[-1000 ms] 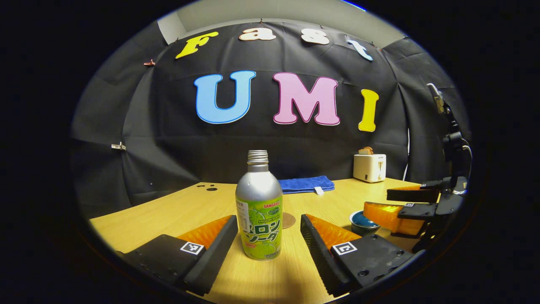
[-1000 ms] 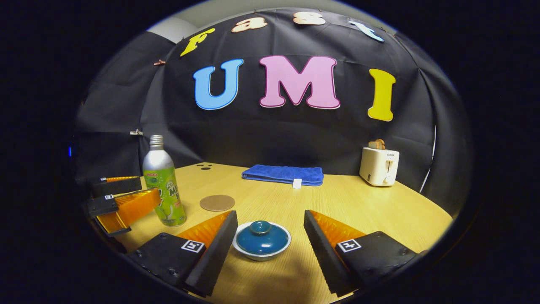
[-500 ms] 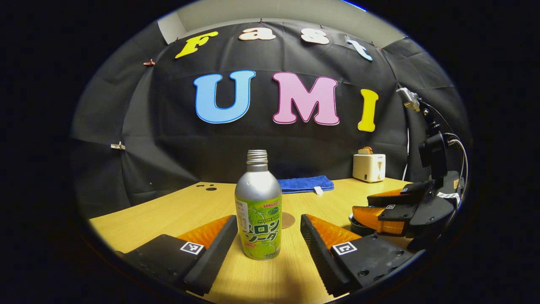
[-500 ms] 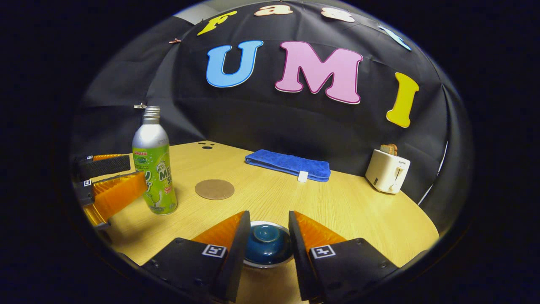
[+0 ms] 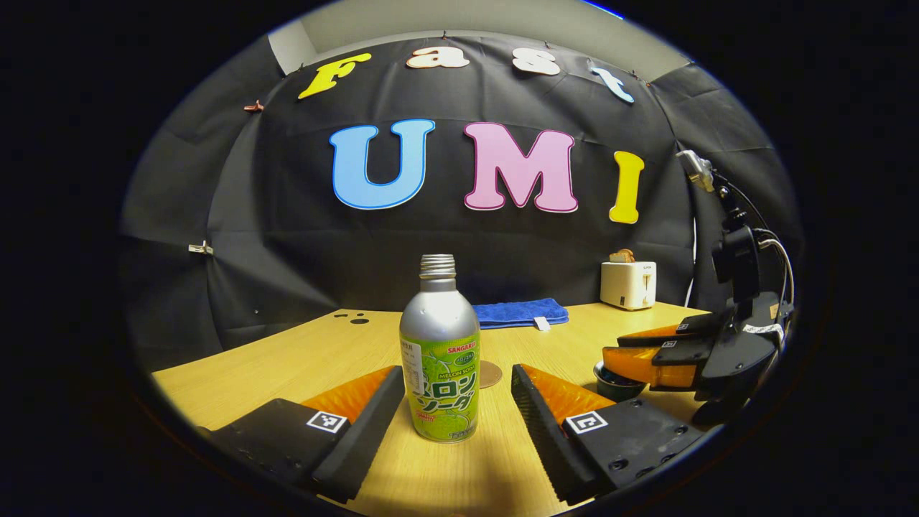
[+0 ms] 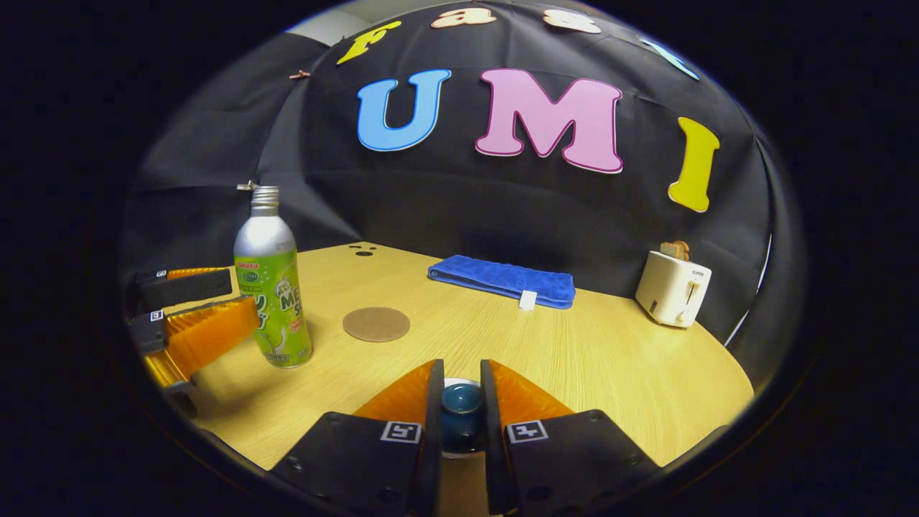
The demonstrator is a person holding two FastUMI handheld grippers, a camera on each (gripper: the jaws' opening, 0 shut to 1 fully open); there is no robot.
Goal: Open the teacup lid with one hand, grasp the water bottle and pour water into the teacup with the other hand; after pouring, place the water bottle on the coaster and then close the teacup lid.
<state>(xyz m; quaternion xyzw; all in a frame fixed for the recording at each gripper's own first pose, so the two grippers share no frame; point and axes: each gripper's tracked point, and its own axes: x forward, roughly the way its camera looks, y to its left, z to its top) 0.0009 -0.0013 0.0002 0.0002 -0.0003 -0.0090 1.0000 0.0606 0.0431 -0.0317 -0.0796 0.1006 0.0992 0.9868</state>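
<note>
Right tool (image 6: 460, 402) now seemingly gripping lid (image 6: 460, 408)

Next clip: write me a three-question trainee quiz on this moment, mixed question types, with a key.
1. True or false: the bottle lies on its side.
2. What does the right claw close around? A) the lid knob B) the towel C) the toaster
3. Fill in: the left claw is ___, its fingers on either side of the bottle without touching it.

Key: 1 false, it stands upright on the table. 2 A. 3 open.
</note>
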